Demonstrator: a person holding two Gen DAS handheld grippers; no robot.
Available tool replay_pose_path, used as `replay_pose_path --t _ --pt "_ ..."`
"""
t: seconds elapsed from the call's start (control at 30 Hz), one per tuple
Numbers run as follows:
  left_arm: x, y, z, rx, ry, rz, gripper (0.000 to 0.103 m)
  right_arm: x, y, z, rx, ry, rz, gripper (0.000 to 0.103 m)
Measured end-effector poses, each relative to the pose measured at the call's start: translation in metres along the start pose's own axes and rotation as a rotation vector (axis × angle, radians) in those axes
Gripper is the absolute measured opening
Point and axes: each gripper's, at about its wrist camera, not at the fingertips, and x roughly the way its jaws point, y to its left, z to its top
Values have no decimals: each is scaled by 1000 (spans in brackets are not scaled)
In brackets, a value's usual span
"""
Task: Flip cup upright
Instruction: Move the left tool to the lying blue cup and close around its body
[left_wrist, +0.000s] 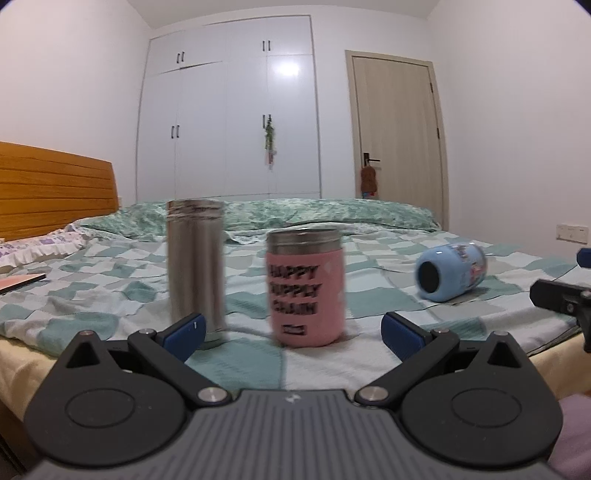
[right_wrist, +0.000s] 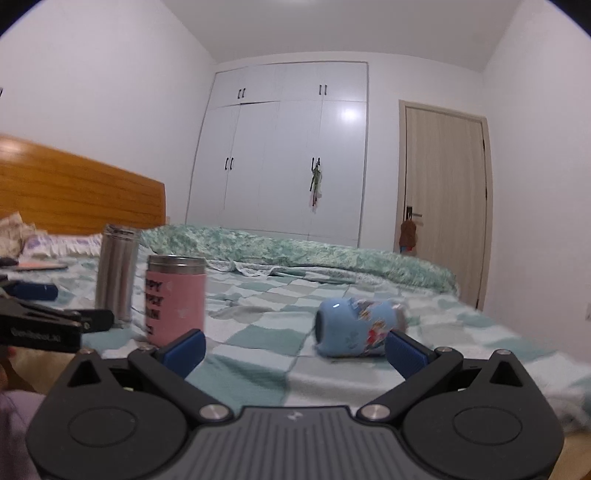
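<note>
A light blue cup with cartoon prints lies on its side on the checked bedspread, at the right; it also shows in the right wrist view. A pink cup with black lettering stands upright, also in the right wrist view. A tall steel flask stands upright left of it, also in the right wrist view. My left gripper is open and empty, just in front of the pink cup. My right gripper is open and empty; its right finger is close to the blue cup.
A wooden headboard and pillows are at the left. A folded green quilt lies across the far side of the bed. A white wardrobe and a door stand behind. The left gripper shows at the right wrist view's left edge.
</note>
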Motion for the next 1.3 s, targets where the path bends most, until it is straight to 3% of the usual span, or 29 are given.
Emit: replay_pose_path --t 0.3,0.67,0.87,1.3 --pt "21 -56 33 28 49 -79 103 19 -61 28 -198 35 -31 103" --pt "67 -120 56 41 103 -63 103 69 -87 37 -517 89 -17 103" --pt "87 -143 59 69 126 -42 103 97 -94 37 -668 103 51 103" --pt "138 -155 52 70 197 23 103 156 -90 19 -907 86 221 103"
